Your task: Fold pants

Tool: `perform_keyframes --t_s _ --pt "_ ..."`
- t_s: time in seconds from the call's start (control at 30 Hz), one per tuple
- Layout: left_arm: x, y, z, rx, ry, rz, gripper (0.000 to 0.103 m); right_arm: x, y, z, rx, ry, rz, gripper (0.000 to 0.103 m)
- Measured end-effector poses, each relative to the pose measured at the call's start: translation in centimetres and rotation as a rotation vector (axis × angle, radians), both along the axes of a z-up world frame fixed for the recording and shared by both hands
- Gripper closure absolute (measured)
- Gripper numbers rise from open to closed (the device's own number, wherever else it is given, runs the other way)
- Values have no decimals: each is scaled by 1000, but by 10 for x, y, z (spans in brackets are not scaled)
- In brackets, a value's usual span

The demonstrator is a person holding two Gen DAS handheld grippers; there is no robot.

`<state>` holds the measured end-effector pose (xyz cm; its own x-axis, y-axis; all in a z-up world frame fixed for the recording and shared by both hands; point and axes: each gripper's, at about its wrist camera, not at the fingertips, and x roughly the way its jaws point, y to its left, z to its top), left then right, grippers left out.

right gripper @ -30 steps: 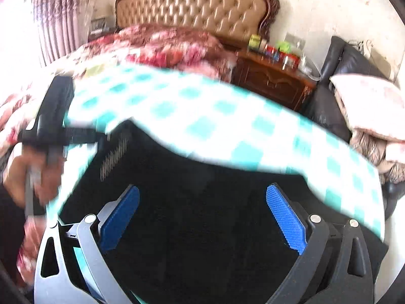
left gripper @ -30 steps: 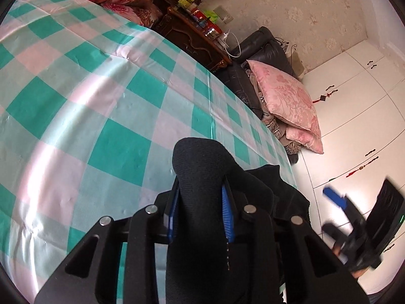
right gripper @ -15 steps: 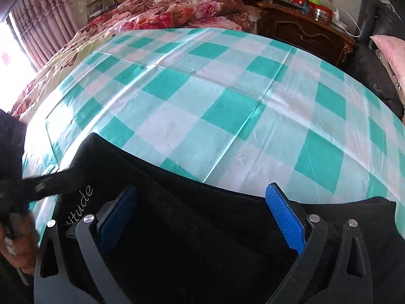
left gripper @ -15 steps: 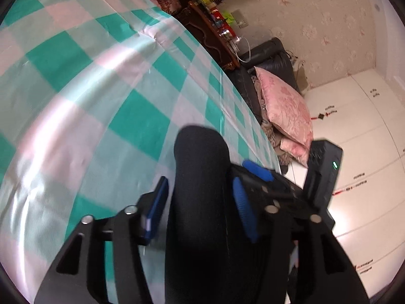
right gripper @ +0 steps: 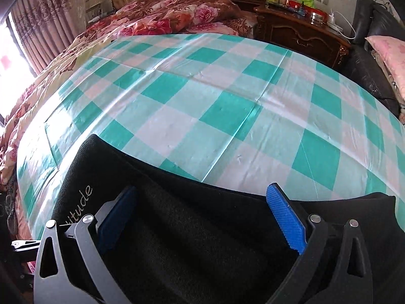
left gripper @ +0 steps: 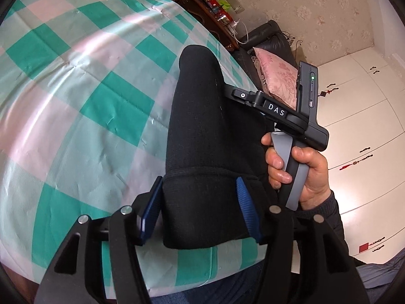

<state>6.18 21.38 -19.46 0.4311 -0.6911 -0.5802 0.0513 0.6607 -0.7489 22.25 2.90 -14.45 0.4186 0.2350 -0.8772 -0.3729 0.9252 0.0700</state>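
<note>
Pants point(left gripper: 210, 131), black knit, lay on the bed's green-and-white checked sheet point(left gripper: 76, 101) near its front edge. Left wrist view: a narrow folded section of the pants ran away from the camera, its hemmed end between the blue pads of the left tool point(left gripper: 200, 210). Jaws had just been opening; a gap showed between the left pad and the cloth, while the right pad sat against or just beside it, so the tool stood spread with the fabric between and not pinched. To the right, the person's right hand point(left gripper: 301, 169) gripped the grey-and-black handle of the right tool, whose arm reached over the pants. A pink pillow point(left gripper: 278, 81) lay on a dark sofa beyond the bed, with white cupboards point(left gripper: 359, 116) at right. Right wrist view: the right tool point(right gripper: 202, 217) was spread wide above the pants, blue pads well apart, nothing clamped. The black cloth filled the lower frame, pale lettering readable only as "itude" at its left edge. A floral quilt point(right gripper: 164, 17) lay at the head of the bed, a wooden nightstand point(right gripper: 301, 33) beside it.
</note>
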Motion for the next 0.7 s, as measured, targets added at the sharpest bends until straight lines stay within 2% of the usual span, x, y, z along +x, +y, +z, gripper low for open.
perform_keyframes --t_s 0.13,0.23,0.3,0.33,0.43,0.53,0.6,0.7 --pt "-3 2 -2 10 -8 22 62 1 -3 1 16 0 -6 6" --pt "-8 -1 10 42 -47 26 67 0 -7 7 16 -3 -36 6" --pt "-15 -14 30 156 -101 23 68 -4 -8 19 -3 24 -78 6" --pt "-17 -20 38 201 -122 22 68 -7 -7 27 9 49 -79 6" --pt "-28 -49 71 402 -213 23 68 -19 0 54 73 134 -66 6" --pt "-43 -95 100 648 -324 25 68 -31 13 73 96 234 -21 6" --pt "-52 -121 110 767 -387 19 68 -37 19 84 54 240 -7 6" --pt "-56 -150 119 878 -450 13 68 -37 14 90 27 260 -4 6"
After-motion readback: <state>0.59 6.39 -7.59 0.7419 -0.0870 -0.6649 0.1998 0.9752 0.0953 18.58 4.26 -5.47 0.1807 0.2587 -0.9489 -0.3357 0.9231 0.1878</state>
